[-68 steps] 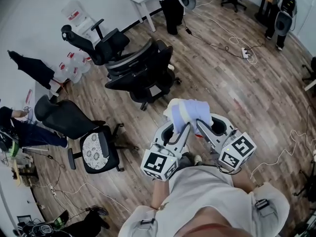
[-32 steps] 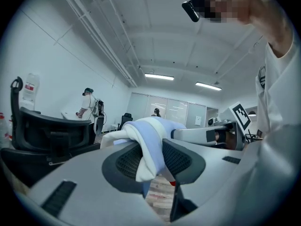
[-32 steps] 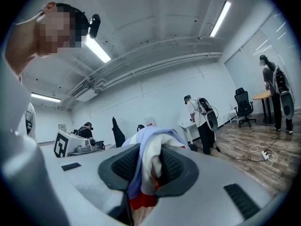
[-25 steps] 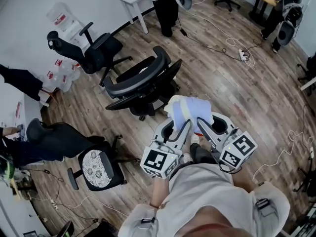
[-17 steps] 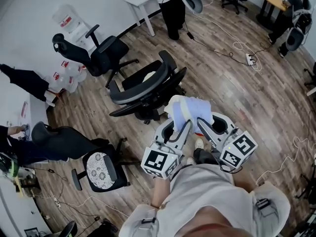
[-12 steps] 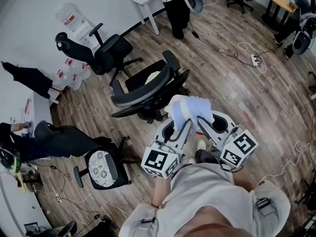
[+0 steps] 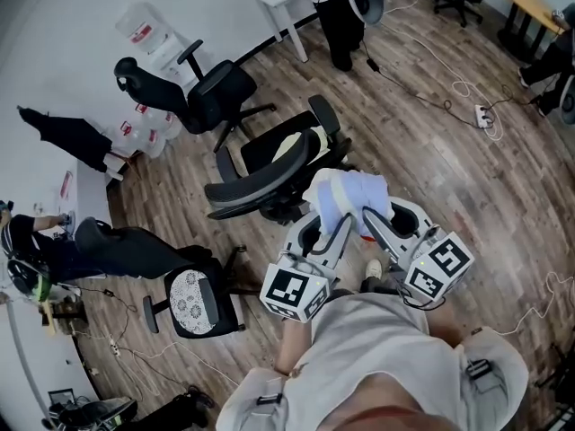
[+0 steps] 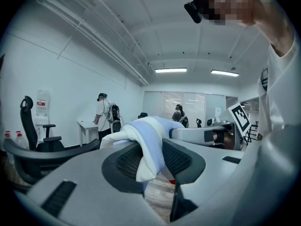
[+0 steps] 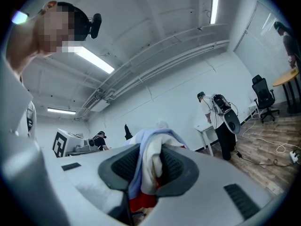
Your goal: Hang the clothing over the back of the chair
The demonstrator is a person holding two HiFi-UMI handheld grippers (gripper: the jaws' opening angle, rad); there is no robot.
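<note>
left tool point(image 7: 340, 224) and right tool point(image 7: 369, 217) each pinch the bundled clothing point(image 7: 349, 190) near the chair point(image 7: 259, 183).

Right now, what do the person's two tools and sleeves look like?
Both the left tool and the right tool have pale grey shells, dark textured pads and a white cube with black square markers. The person wears a pale short-sleeved shirt.

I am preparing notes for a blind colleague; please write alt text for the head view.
The left gripper and right gripper both clamp a bundled white-and-blue garment close to a black office chair. Other chairs and people stand on the wooden floor.
</note>
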